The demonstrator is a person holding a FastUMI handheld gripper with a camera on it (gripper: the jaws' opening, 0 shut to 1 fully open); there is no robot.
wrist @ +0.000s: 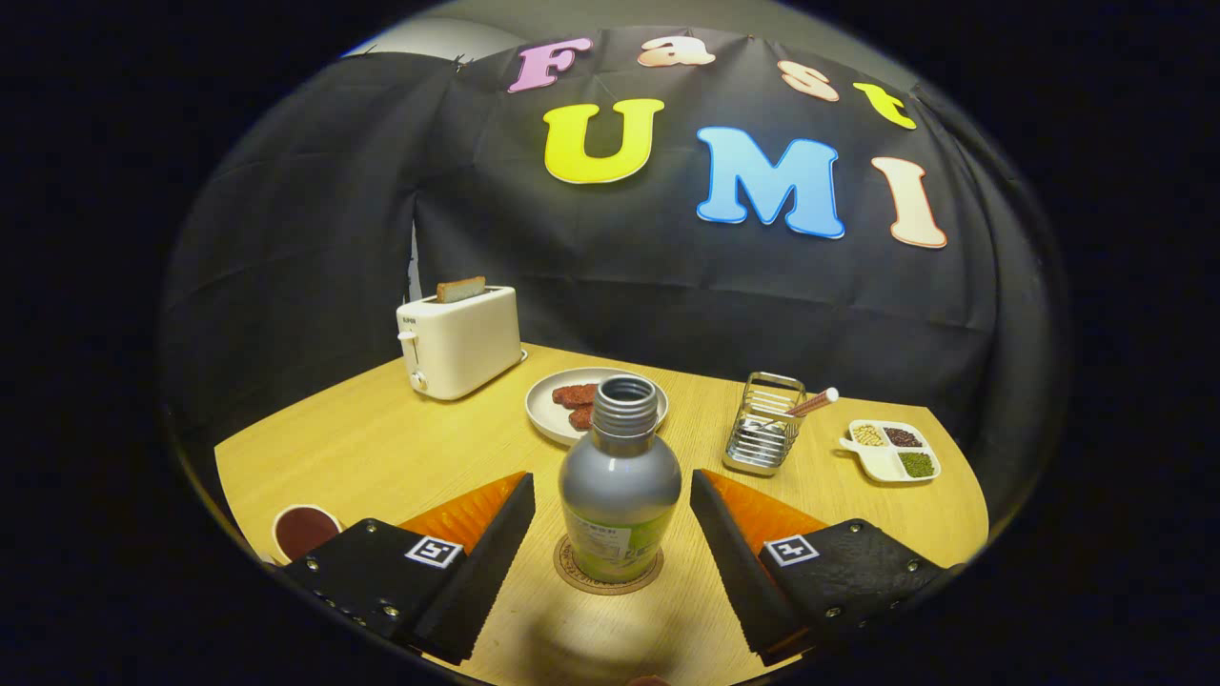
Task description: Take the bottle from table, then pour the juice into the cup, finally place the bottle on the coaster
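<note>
Two fingers of our claw (610, 510) stand spread wide, one on each side of the bottle (620, 481), neither touching it. We see the bottle upright and uncapped on the round coaster (607, 578), between the fingers and level with their tips. Our claw points level across the wooden surface (400, 448). Left of the left finger sits the cup (305, 530) with dark liquid, its lower edge partly cut off by the finger's body. Beyond the bottle we see a plate (555, 405) of reddish food, partly hidden by the bottle's neck. A toaster (459, 343) with a slice in it stands at the back left, a wire rack (762, 436) and a small divided dish (893, 450) to the right.
</note>
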